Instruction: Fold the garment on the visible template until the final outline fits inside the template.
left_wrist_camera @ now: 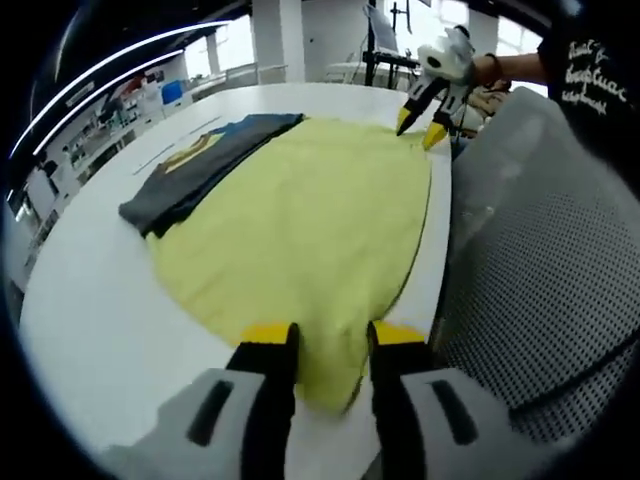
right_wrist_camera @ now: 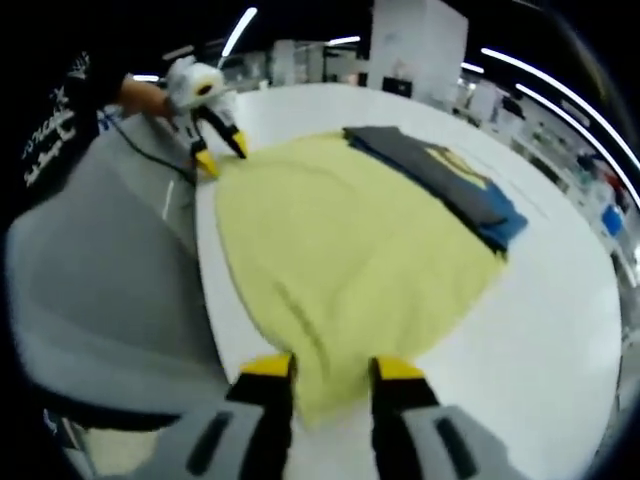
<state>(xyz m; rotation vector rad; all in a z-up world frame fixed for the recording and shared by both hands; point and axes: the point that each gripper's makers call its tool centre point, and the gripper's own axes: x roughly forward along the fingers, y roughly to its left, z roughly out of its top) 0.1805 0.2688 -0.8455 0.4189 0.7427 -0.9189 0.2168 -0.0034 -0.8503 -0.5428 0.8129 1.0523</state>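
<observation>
White counter [left_wrist_camera: 90, 330], round-edged, carries everything. Grey mesh chair back [left_wrist_camera: 545, 250] sits just beside its near edge.

Yellow garment [left_wrist_camera: 300, 225] lies spread flat over the counter's middle, one hem along the near edge. Under its far side, a dark folded garment [left_wrist_camera: 200, 165] with blue and yellow showing. We cannot make out a template outline.

Left hand-held gripper [left_wrist_camera: 332, 345]: jaws apart, straddling a corner of the yellow cloth; whether they pinch it, we cannot tell. Right hand-held gripper [right_wrist_camera: 330, 375]: likewise apart over the opposite corner. Each also appears small at the far end of the other's view.

We judge the step to be taking both corners of one edge for a fold. To do it well: close fully on cloth, lift both ends together, keep the edge taut and level, carry it across without dragging the dark garment.
</observation>
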